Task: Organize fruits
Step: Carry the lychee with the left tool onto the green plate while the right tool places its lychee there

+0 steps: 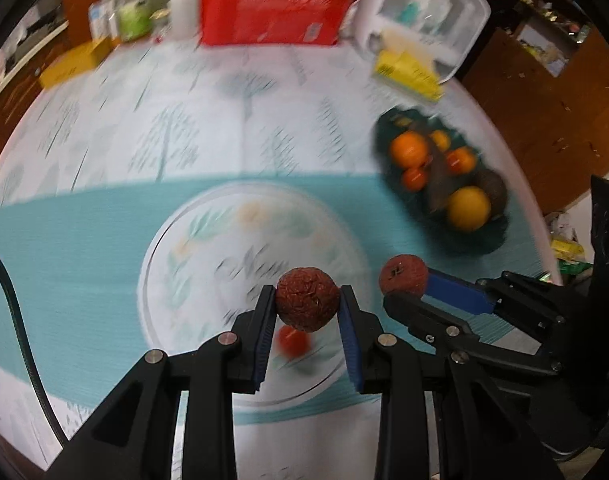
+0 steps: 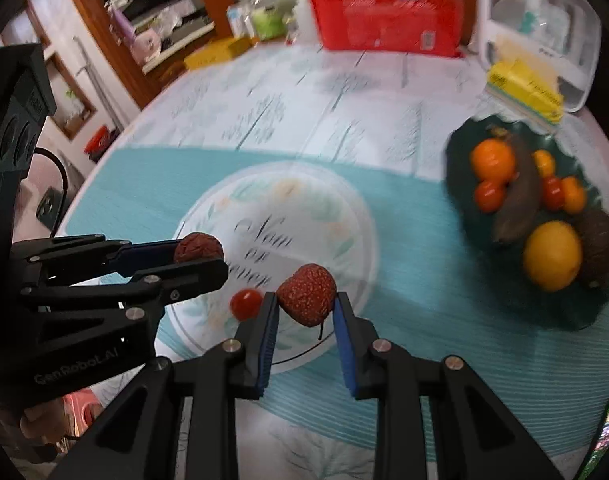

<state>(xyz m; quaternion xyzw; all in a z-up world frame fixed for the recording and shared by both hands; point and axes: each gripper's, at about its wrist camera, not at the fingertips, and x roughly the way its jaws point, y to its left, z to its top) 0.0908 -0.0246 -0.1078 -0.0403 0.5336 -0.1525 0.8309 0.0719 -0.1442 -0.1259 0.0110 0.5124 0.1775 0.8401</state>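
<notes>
Wooden shelving (image 2: 144,32) behind tree-print tablecloth (image 1: 208,120).

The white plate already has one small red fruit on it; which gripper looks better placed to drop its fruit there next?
Probably left. The left gripper holds its lychee above the white plate, right over the small red fruit. The right gripper holds its lychee nearer the plate's edge.
</notes>
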